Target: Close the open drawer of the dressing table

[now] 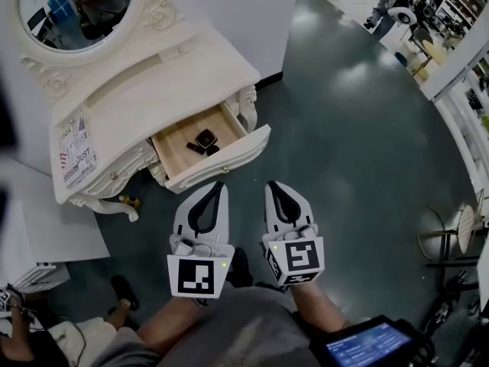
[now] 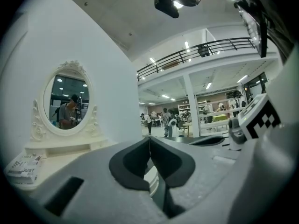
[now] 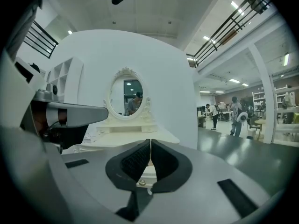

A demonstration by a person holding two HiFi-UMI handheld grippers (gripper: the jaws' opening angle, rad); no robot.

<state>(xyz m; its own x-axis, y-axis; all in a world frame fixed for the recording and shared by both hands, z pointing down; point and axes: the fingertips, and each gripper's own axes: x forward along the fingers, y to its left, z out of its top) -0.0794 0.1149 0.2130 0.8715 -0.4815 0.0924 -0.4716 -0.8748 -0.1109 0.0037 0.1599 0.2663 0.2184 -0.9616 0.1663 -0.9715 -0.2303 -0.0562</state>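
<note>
1. The white counter [image 1: 164,82] stands against a wall, with an oval mirror [image 1: 76,6] at its back and a printed leaflet [image 1: 75,155] lying on its top.
2. The drawer [image 1: 229,155] is pulled well out of the counter's front. Its wooden inside is open to view, and a few small dark items [image 1: 203,141] lie in it.
3. The left gripper [image 1: 221,184] is held level and points at the drawer front. Its jaws are pressed together with nothing between them.
4. The right gripper [image 1: 271,184] is just beside the left one. Its jaws are also pressed together and empty, and it aims at the drawer's right end.
5. Both grippers are near the drawer front but not touching it.
6. The floor [image 1: 344,128] is dark and glossy.
</note>
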